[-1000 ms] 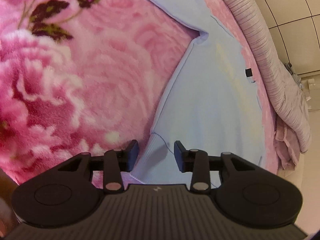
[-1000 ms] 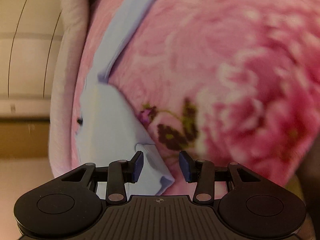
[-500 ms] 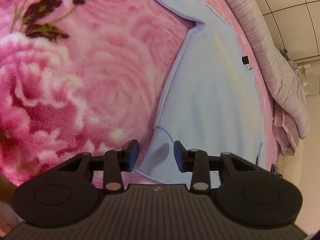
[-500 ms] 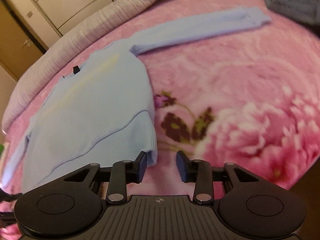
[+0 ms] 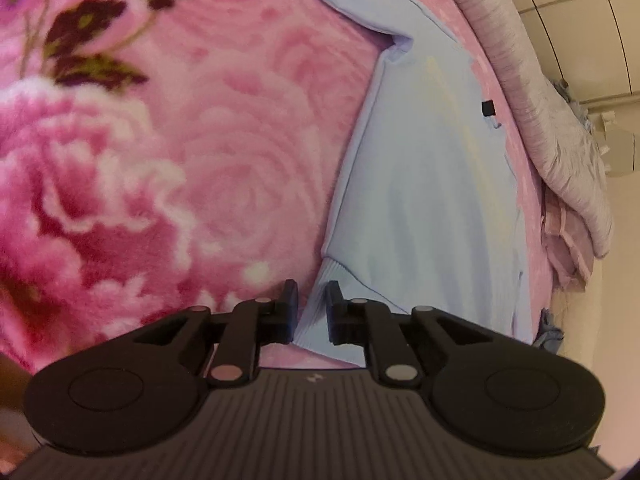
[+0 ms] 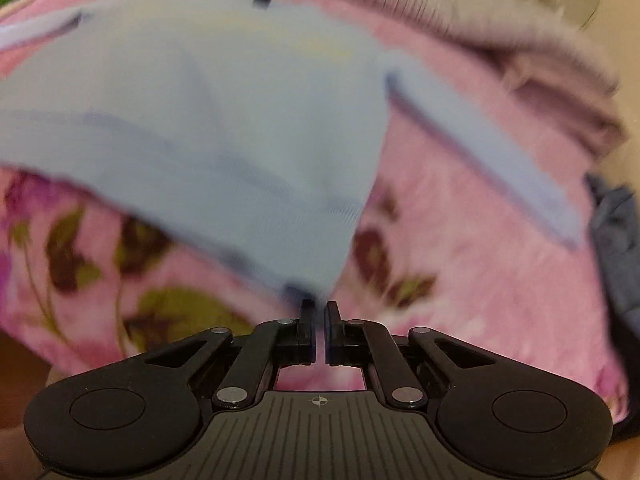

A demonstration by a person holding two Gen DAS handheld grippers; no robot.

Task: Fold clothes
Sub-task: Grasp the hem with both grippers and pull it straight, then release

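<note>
A light blue sweater [image 5: 420,180] lies spread on a pink flowered blanket [image 5: 160,160]. My left gripper [image 5: 311,304] sits low over one corner of the ribbed hem. Its jaws are closing, with the hem corner in the narrow gap between them. In the right wrist view the sweater [image 6: 200,120] is blurred by motion. Its other hem corner runs down into the tips of my right gripper [image 6: 319,308], which is shut on it and holds it a little off the blanket [image 6: 460,280]. One sleeve [image 6: 480,152] stretches out to the right.
A rolled grey-lilac quilt [image 5: 560,152] lines the far edge of the bed, and the quilt [image 6: 480,20] shows again in the right wrist view. A dark blue garment [image 6: 616,248] lies at the right edge. A small black tag [image 5: 487,108] marks the sweater's neck.
The right gripper rolled around, moved to the hem corner and shut on it. The left gripper stayed over its corner and its jaws narrowed around the hem.
</note>
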